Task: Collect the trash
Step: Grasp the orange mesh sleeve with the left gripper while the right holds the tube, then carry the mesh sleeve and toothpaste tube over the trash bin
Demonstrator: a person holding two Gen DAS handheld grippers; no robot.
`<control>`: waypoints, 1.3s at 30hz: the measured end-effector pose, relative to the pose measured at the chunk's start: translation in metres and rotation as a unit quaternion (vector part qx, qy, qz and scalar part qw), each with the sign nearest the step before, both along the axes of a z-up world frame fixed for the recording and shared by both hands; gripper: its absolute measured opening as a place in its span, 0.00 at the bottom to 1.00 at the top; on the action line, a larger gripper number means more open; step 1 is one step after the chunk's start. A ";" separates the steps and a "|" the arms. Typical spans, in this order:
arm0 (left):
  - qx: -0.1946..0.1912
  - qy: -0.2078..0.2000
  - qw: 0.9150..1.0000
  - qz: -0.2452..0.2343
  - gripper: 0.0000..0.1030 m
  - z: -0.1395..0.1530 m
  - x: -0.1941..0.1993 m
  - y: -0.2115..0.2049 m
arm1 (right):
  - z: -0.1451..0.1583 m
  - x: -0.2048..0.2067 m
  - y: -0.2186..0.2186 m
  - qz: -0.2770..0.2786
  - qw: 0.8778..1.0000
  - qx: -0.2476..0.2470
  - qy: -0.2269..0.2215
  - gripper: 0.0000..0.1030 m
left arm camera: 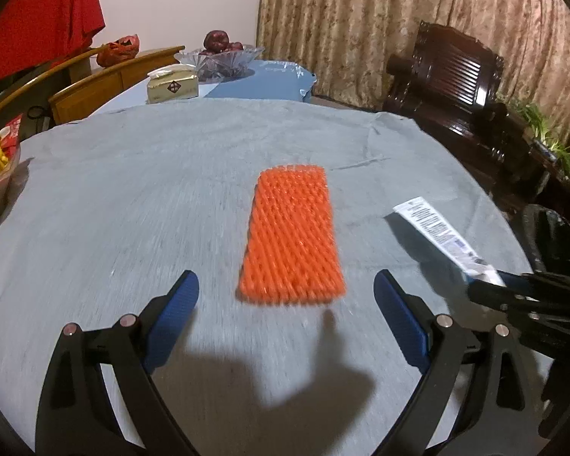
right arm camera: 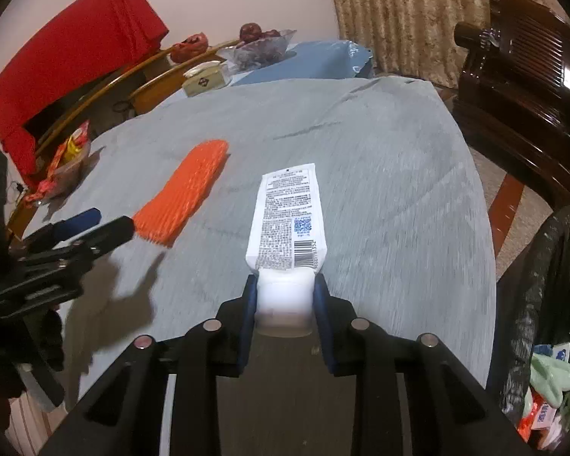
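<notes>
Right wrist view shows the right gripper (right arm camera: pixel 284 296) squeezing the cap end of a white tube (right arm camera: pixel 287 220), which sticks out ahead of it above the gray cloth (right arm camera: pixel 380 174) on the table. Off to its right, close by, stands a bin with a black bag (right arm camera: pixel 543 266), and some trash is already inside, so part of the job looks done. The tube probably goes in there next. To the left, the left gripper (left arm camera: pixel 286 296) is spread wide and holds nothing. Just ahead of it, between its two fingers, an orange foam net (left arm camera: pixel 290 235) lies flat on the cloth. That net is left to pick up. Farther away sit a tissue box (left arm camera: pixel 173 85) and a glass bowl of fruit (left arm camera: pixel 218 55).
</notes>
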State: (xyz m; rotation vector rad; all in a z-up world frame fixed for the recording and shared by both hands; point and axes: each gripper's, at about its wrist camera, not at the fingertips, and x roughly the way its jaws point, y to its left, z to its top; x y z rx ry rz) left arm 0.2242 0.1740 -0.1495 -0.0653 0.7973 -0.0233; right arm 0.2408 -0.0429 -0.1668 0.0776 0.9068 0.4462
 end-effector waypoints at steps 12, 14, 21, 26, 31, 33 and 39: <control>0.000 0.048 0.999 -0.005 0.85 -0.028 0.045 -0.007 | -0.002 0.012 0.003 -0.009 1.000 0.001 0.002 0.28; 0.000 0.063 0.998 -0.006 0.76 -0.033 0.049 -0.009 | -0.002 0.012 0.003 -0.009 1.000 0.002 0.004 0.28; -0.009 0.056 0.998 -0.011 0.34 -0.028 0.048 -0.011 | 0.001 0.010 0.000 -0.015 1.000 0.007 0.005 0.28; -0.015 0.039 0.999 -0.018 0.20 -0.014 0.041 -0.015 | 0.008 0.006 0.000 -0.015 1.000 0.010 -0.002 0.28; -0.023 0.020 0.999 -0.020 0.19 0.001 0.025 -0.022 | 0.018 -0.001 -0.007 -0.017 1.000 0.015 -0.009 0.28; -0.024 0.015 0.999 -0.019 0.19 0.007 0.018 -0.025 | 0.023 -0.005 -0.010 -0.018 1.000 0.016 -0.013 0.28; -0.018 0.007 0.999 -0.025 0.19 0.028 -0.006 -0.040 | 0.040 -0.018 -0.019 -0.022 0.999 0.021 -0.022 0.28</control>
